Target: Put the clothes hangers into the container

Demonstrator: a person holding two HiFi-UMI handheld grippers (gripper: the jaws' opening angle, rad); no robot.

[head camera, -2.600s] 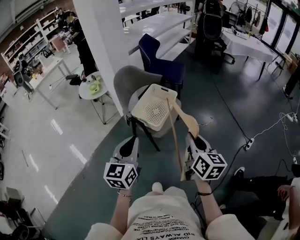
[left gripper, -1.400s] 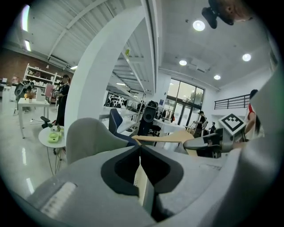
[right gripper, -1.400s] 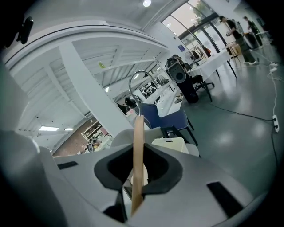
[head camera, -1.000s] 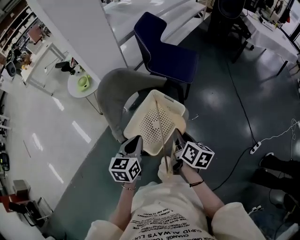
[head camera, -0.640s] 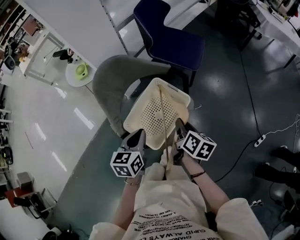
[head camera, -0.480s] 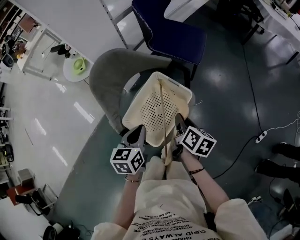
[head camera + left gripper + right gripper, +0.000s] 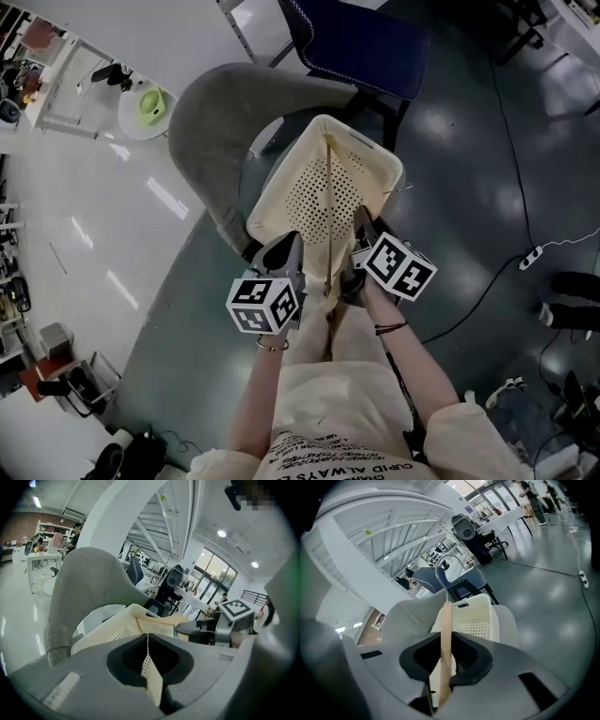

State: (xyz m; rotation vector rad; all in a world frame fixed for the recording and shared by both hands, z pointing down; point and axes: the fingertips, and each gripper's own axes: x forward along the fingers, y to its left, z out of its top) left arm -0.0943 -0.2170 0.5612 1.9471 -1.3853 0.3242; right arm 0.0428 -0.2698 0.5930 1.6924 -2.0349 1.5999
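A cream perforated basket point(image 7: 370, 187) sits on the seat of a grey chair point(image 7: 211, 122). My right gripper point(image 7: 360, 223) is at the basket's near rim, shut on a wooden clothes hanger point(image 7: 329, 211). The hanger runs edge-on from the jaws across the basket toward its far rim. In the right gripper view the hanger point(image 7: 445, 625) stands between the jaws of the right gripper point(image 7: 446, 644), its metal hook point(image 7: 439, 573) at the far end above the basket point(image 7: 480, 616). My left gripper point(image 7: 148, 639) is shut on the basket's near wall point(image 7: 117, 620); in the head view the left gripper point(image 7: 286, 248) is at the near left rim.
A dark blue chair point(image 7: 366, 42) stands behind the grey one. A small round white table point(image 7: 145, 108) with a green object is at the upper left. A cable with a power strip point(image 7: 532, 255) lies on the dark floor at right, near a person's shoes point(image 7: 572, 286).
Both grippers have come down to the basket. The hanger, earlier held up at a slant, now lies low along the basket's length. The left gripper has closed in on the near rim.
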